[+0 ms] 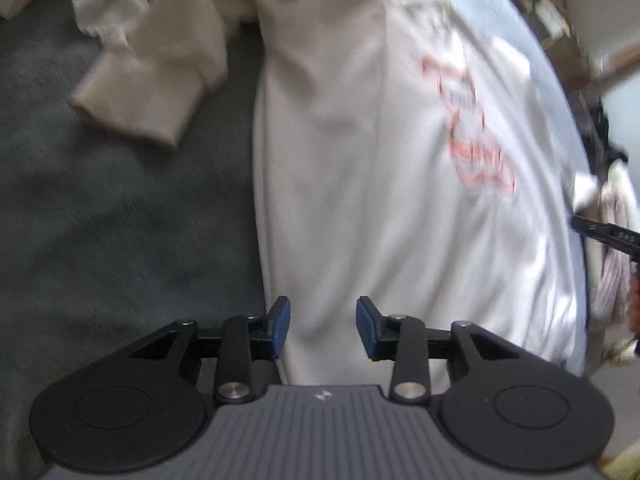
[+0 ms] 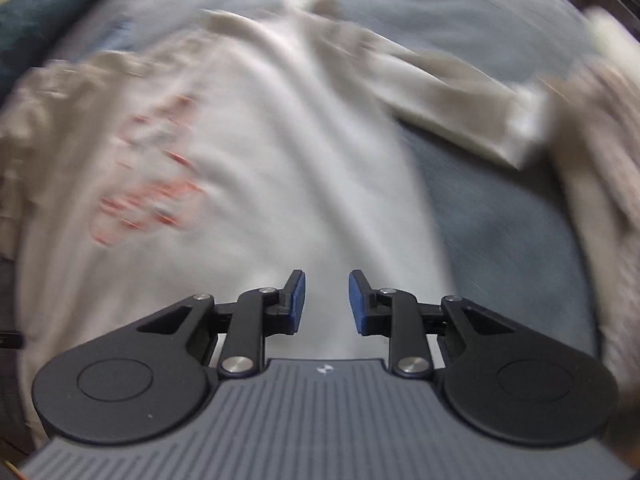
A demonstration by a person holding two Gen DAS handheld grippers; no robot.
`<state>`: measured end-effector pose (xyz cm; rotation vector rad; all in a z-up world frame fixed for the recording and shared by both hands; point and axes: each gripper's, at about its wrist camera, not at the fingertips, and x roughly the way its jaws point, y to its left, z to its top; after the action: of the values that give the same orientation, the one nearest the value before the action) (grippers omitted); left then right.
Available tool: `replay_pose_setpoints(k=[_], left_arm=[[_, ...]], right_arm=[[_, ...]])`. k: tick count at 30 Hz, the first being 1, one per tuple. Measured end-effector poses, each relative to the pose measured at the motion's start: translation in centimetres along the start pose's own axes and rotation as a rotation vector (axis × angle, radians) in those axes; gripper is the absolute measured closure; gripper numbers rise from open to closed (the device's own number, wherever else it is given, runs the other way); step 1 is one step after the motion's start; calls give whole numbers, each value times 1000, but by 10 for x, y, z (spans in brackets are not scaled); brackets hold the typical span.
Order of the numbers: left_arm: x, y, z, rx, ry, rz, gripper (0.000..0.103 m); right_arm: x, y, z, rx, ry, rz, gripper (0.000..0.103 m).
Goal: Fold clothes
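A cream cotton sweatshirt with a red chest print (image 1: 360, 184) is spread flat on the grey-blue bed cover (image 1: 100, 220), one sleeve (image 2: 448, 108) reaching toward two o'clock. The left gripper (image 1: 323, 328) and right gripper (image 2: 327, 302) are held apart, empty, above its hem. The cloth is judged soft, light and limp; hem corners or shoulders are best pinched.

surface: grey-blue fabric (image 1: 120, 208) | beyond: blurred shelving (image 1: 556, 16) | wall: pale

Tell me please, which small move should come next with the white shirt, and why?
Probably lower both grippers onto the hem and close. The left gripper and right gripper are open and empty above the near edge of the white shirt, which lies spread on the grey cover, not yet folded.
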<state>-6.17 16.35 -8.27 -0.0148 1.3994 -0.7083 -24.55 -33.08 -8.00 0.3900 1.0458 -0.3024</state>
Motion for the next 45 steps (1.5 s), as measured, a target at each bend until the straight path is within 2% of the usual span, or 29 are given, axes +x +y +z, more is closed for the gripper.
replay_pose_setpoints(k=[2, 4, 7, 8, 10, 12, 15, 16, 17, 18, 19, 21, 25, 31, 33, 36, 39, 42, 45], left_arm=[[0, 1, 13, -49, -73, 42, 61], [-8, 19, 18, -85, -132, 112, 54], [-3, 46, 37, -169, -199, 189, 49], [4, 52, 45, -202, -226, 206, 46], [8, 65, 54, -232, -283, 251, 28], [16, 76, 61, -249, -297, 257, 23], [27, 85, 69, -300, -341, 227, 15], [28, 84, 71, -306, -362, 229, 15], [28, 83, 72, -307, -382, 237, 17], [28, 80, 73, -300, -402, 247, 40], [27, 80, 74, -306, -400, 239, 72], [22, 83, 77, -335, -376, 205, 96], [-41, 100, 95, -412, -529, 236, 97], [-143, 126, 124, -529, -785, 296, 98], [-169, 137, 143, -549, -827, 351, 98], [-184, 144, 173, -573, -796, 402, 98], [-210, 155, 181, -578, -698, 400, 97], [-206, 161, 182, -618, -614, 363, 97], [-194, 164, 181, -652, -561, 332, 97]], right_arm=[[22, 42, 19, -87, -7, 131, 80], [46, 87, 33, -186, -6, 258, 80], [76, 155, 45, -352, -9, 394, 80], [82, 175, 47, -398, -19, 415, 80], [91, 201, 58, -428, -40, 451, 80], [100, 217, 71, -413, -56, 472, 80], [116, 223, 83, -359, -49, 446, 80], [120, 223, 84, -338, -39, 440, 80], [123, 223, 84, -319, -29, 434, 80], [126, 223, 83, -310, -24, 419, 80], [128, 223, 80, -306, -22, 400, 80], [131, 222, 75, -295, -16, 366, 80], [132, 217, 68, -271, -3, 327, 80], [130, 218, 69, -266, -29, 316, 80], [130, 220, 72, -267, -37, 320, 80], [130, 225, 76, -281, -55, 319, 80], [132, 227, 80, -280, -69, 318, 80], [131, 231, 85, -285, -88, 315, 80], [121, 243, 89, -345, -144, 354, 80]])
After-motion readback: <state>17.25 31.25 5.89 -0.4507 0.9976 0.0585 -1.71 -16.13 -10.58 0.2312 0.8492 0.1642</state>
